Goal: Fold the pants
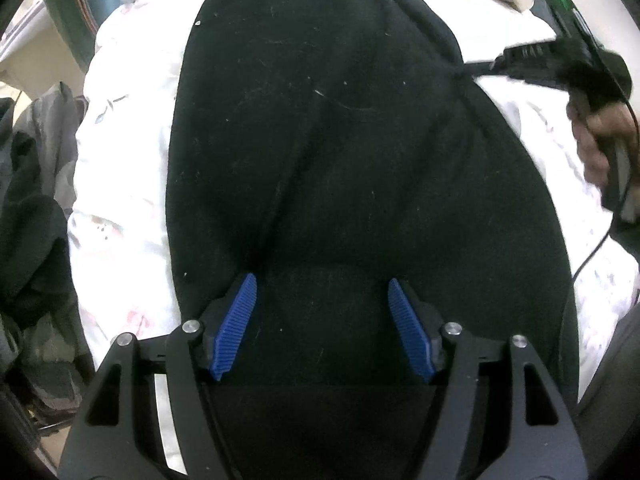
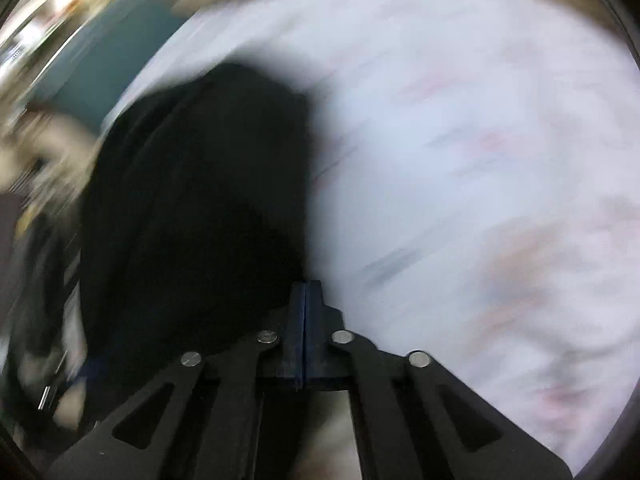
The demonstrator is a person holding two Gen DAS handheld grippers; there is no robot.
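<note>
From my left gripper (image 1: 322, 330), the blue fingers (image 1: 236, 326) stand well apart over the near end of the black pants (image 1: 320, 140), with only flat cloth between them and nothing pinched. The pants lie lengthwise along the bed, on a white floral bedsheet (image 1: 124, 168), a long dark panel flecked with lint, creased down its middle and narrowing toward the far end. At the pants' right edge, my right gripper (image 1: 520, 58) reaches in, the hand (image 1: 596, 140) behind it on the handle; it looks blurred from here. Its own view is smeared, yet its fingers (image 2: 298, 320) show pressed together, apparently with nothing between them, just beside the pants' edge (image 2: 192, 208) where black meets the bedsheet (image 2: 460, 160). A heap of dark clothes (image 1: 32, 240) lies off the bed's left side.
</note>
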